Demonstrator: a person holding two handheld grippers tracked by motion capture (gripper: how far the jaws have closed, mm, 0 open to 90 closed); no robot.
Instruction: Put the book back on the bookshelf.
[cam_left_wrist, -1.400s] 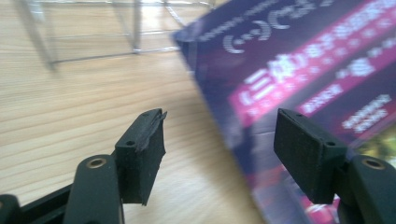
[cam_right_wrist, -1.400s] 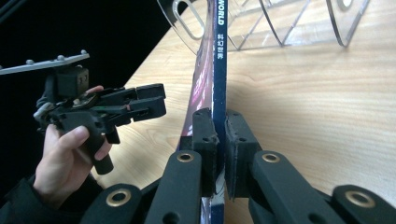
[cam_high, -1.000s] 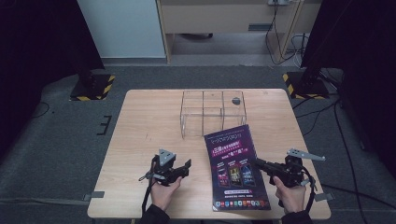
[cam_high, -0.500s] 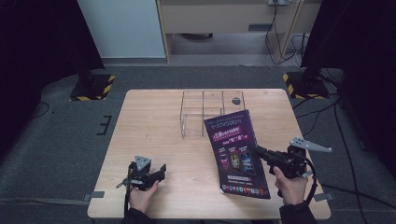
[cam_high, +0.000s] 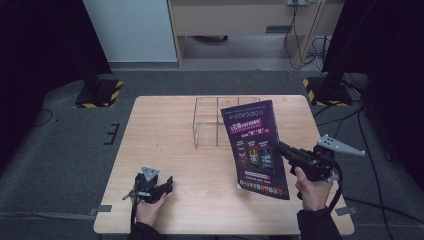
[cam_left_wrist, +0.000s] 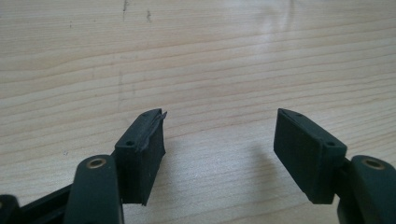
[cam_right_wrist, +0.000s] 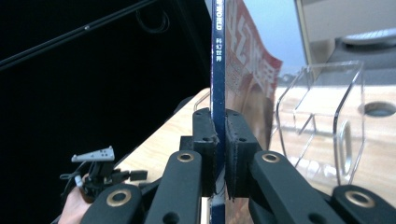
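right gripper (cam_high: 281, 148) clamps dark purple glossy magazine (cam_high: 254, 149) by its spine, tilted beside clear acrylic divider box (cam_high: 212, 122); left gripper (cam_left_wrist: 219, 140) gapes empty, well apart from that box.

Clear rack (cam_high: 217, 122) sits mid-surface (cam_high: 165, 130) near far edge. Magazine (cam_high: 255, 147) just right of it, raised off surface. Left gripper (cam_high: 167, 184) near front-left corner, right gripper (cam_high: 281, 148) at right edge.

Dark purple magazine (cam_high: 254, 146) with pink and white lettering, navy spine, black grippers right (cam_high: 281, 148) and left (cam_high: 169, 183), each with a grey plate, clear rack (cam_high: 216, 121), pale wood-grain table (cam_high: 165, 135), possibly grey carpet.
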